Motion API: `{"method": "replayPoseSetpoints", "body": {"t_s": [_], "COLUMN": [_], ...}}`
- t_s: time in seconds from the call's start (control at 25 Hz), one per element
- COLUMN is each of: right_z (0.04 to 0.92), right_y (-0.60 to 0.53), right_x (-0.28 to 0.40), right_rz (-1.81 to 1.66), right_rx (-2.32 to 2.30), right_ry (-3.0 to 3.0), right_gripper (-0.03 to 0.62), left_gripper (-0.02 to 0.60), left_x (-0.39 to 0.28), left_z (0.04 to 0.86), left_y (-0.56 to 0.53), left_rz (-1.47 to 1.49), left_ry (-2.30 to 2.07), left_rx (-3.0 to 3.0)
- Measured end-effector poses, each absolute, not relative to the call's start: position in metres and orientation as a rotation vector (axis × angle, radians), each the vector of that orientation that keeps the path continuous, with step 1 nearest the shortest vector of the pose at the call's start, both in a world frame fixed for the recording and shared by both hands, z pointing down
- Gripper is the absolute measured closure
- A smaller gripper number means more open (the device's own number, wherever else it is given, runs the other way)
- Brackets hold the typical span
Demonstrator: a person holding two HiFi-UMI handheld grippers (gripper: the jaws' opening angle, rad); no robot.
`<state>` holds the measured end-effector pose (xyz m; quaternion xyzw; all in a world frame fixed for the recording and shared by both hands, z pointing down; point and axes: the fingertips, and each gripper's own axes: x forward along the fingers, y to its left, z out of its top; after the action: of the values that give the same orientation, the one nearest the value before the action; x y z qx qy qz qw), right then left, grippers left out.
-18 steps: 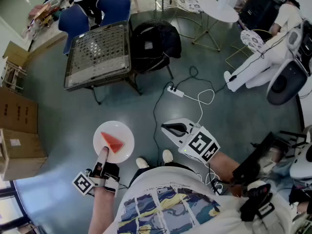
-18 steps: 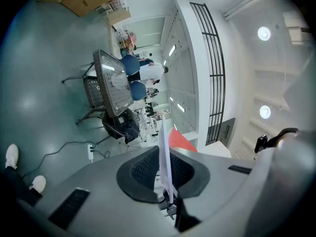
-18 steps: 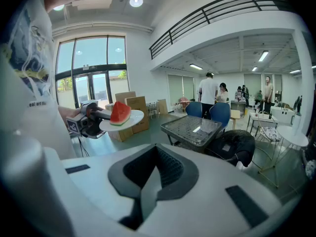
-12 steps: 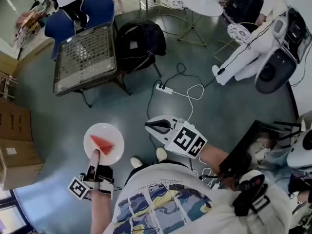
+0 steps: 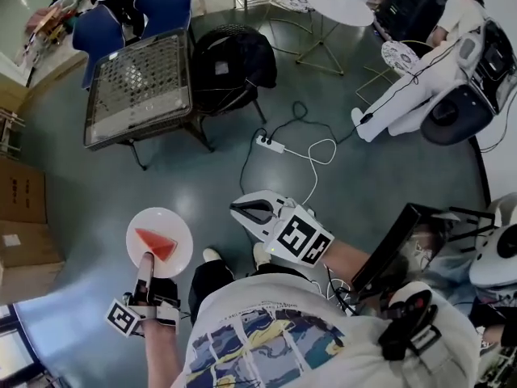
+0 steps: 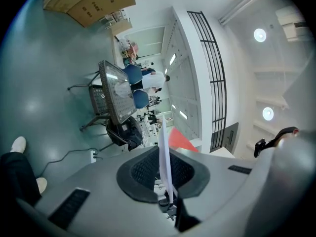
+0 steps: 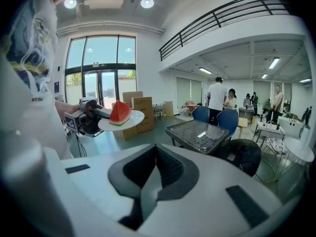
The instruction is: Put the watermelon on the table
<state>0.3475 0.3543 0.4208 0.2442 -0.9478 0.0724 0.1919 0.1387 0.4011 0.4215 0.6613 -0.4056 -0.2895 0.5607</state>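
Observation:
A red watermelon slice (image 5: 155,243) lies on a white plate (image 5: 174,259) that is held out level above the grey floor. My left gripper (image 5: 147,258) is shut on the plate's near rim. In the left gripper view the plate (image 6: 164,164) shows edge-on between the jaws, with the slice (image 6: 180,140) behind it. My right gripper (image 5: 243,210) hangs to the right of the plate, shut and holding nothing. From the right gripper (image 7: 155,154) view the plate (image 7: 129,121), slice (image 7: 119,112) and left gripper (image 7: 97,112) show at the left. The glass-topped table (image 5: 141,87) stands ahead.
A black wicker chair (image 5: 230,65) stands right of the table and two blue chairs (image 5: 166,2) behind it. A power strip with cables (image 5: 270,144) lies on the floor ahead. Cardboard boxes (image 5: 20,192) are stacked at the left. A white round table (image 5: 351,6) and a white robot (image 5: 420,75) stand far right.
In the head view the left gripper with the plate and slice has drifted down and left. The right gripper has shifted left too. The table sits slightly further left.

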Motion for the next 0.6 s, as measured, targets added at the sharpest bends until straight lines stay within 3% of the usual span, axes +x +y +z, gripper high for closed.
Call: {"method": "replayPoseSetpoints", "body": {"t_s": [0.28,0.6], "right_z": [0.420,0.399], "right_y": [0.321,0.230], "right_x": [0.325,0.233], "right_rz": [0.172,0.127], "right_rx": [0.722,0.832], "right_ry": [-2.636,-2.605], "right_gripper": [0.572,0.540], "left_gripper": [0.555,0.555], "left_x": [0.121,0.032], "left_z": [0.429,0.424], "left_y": [0.348,0.247], "left_rz": [-0.703,-0.684], "left_ry": [-0.888,-0.870], "left_rx": [1.553,1.586]}}
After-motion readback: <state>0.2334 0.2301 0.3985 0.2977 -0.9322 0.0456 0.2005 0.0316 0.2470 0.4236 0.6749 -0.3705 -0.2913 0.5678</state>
